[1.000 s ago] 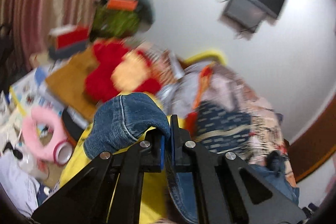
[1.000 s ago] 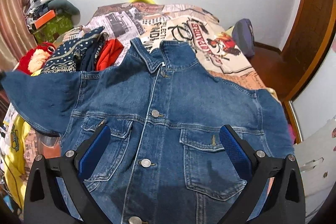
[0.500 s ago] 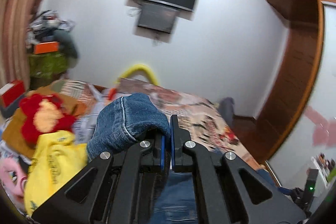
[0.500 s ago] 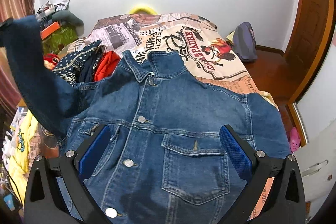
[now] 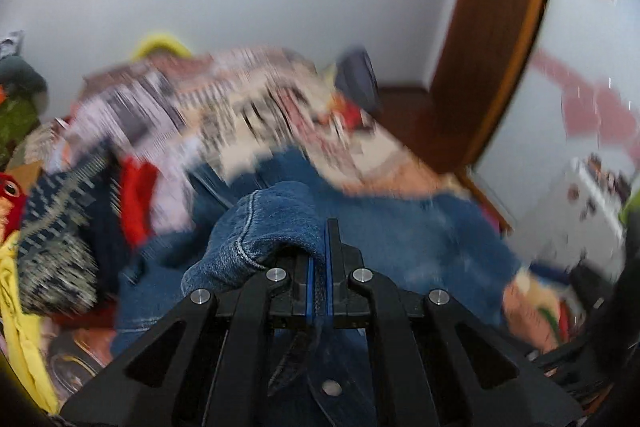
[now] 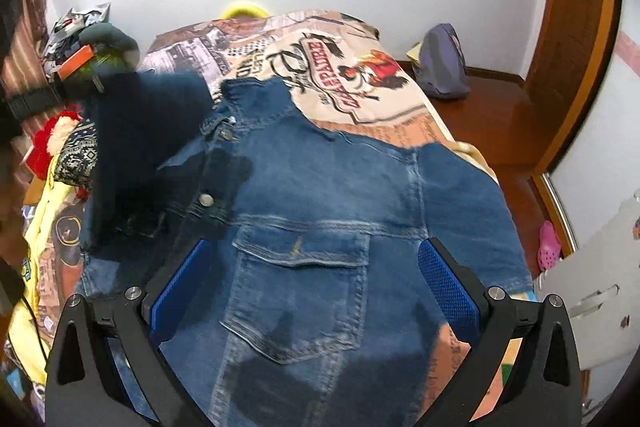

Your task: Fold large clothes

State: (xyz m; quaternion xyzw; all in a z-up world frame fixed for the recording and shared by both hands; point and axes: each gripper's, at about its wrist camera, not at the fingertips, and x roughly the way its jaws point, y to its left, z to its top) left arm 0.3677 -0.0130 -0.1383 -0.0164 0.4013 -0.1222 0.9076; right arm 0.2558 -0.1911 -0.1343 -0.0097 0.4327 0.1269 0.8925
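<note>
A denim jacket was found lying face up on the bed, collar toward the far wall, its front buttoned and its chest pocket flap uppermost. The bed was covered with a printed bedspread; other garments were noted piled along the bed's left edge.

The left claw was observed pressed together on the cuff end of the jacket's sleeve, with the denim bunched over the left finger. In the right wrist view the sleeve was seen raised and carried across over the jacket's left chest. The left wrist view was heavily blurred, so finer detail of the bed could not be established.

The right claw was found spread wide, held above the lower front of the jacket and gripping nothing.

The fabric was judged thick, fairly heavy and moderately stiff: creases are likely to hold, but bulky seams may resist lying flat. It is not slippery or fragile. The cuff hem was judged a sound hold for the sleeve; the shoulder seam or the bottom hem would suit the right claw for the body fold.
</note>
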